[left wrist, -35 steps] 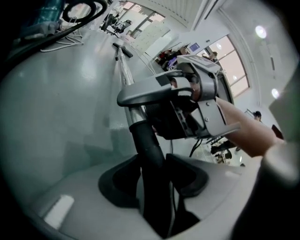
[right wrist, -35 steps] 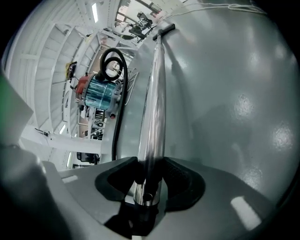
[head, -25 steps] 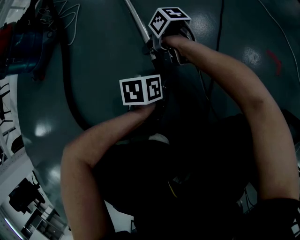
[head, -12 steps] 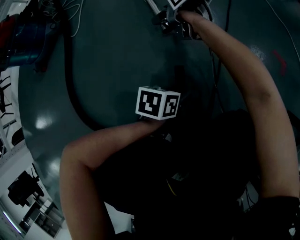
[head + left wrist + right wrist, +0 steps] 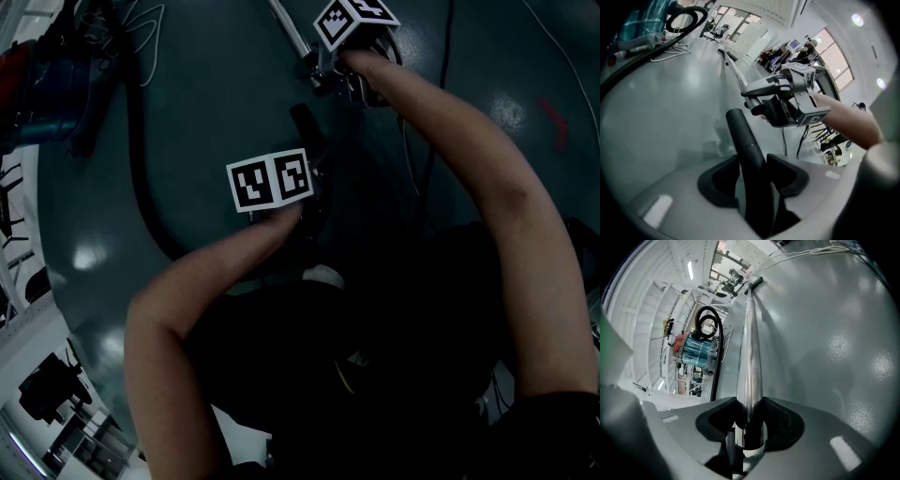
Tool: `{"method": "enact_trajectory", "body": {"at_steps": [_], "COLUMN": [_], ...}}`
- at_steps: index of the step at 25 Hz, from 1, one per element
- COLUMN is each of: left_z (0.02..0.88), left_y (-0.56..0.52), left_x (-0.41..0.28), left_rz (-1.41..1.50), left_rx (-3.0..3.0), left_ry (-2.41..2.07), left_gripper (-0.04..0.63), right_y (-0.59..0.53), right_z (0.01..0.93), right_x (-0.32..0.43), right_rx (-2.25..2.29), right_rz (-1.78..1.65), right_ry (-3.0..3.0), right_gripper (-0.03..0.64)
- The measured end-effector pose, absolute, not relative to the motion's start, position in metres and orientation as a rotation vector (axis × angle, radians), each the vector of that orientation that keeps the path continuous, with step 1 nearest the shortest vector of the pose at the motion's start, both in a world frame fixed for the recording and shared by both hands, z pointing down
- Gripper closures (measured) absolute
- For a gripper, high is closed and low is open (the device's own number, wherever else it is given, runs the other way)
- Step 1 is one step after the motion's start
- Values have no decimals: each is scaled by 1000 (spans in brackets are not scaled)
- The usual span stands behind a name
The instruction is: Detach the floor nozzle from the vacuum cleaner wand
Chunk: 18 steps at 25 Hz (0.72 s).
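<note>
Dark teal floor [image 5: 206,112] fills the head view, and the wand [image 5: 286,28] runs in from the top edge into the right gripper [image 5: 323,70]. Just below it, nearer the person, the left gripper [image 5: 311,169] has the black nozzle neck [image 5: 302,122]. It points up at the right gripper, nearly in line with the wand; the rest of the nozzle is lost in the dark below.

Over to the left gripper view: jaws part-open, pads pressed on either side of the nozzle neck [image 5: 743,136], its bare tip free and aimed at the right gripper beyond.

Right gripper view now: jaws clamped on the chrome wand [image 5: 749,357], right at its open end. The joint looks parted, and any further pull goes straight along that shared line.
</note>
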<state>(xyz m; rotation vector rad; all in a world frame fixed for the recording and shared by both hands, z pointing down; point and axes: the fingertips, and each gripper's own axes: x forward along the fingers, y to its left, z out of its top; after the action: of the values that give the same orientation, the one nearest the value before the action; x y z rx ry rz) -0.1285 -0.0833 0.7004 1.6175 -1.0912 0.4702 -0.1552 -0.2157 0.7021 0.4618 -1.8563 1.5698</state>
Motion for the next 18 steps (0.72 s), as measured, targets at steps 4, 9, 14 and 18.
{"method": "enact_trajectory", "body": {"at_steps": [4, 9, 14, 18], "left_z": [699, 698, 690, 689], "left_y": [-95, -114, -140, -157], "left_x": [-152, -160, -158, -161], "left_rz": [436, 409, 354, 319], "left_rx": [1582, 1592, 1623, 1602], "left_ry": [-1160, -1193, -1210, -1242], "left_gripper": [403, 399, 393, 393], "right_y": [-221, -226, -228, -230], "right_z": [704, 711, 712, 711], "right_x": [-151, -152, -147, -146], "right_rx": [484, 487, 538, 570], "right_rz": [1569, 1590, 1556, 1523], "right_ry": [-1869, -1883, -1881, -1883], "right_gripper": [449, 448, 448, 448]}}
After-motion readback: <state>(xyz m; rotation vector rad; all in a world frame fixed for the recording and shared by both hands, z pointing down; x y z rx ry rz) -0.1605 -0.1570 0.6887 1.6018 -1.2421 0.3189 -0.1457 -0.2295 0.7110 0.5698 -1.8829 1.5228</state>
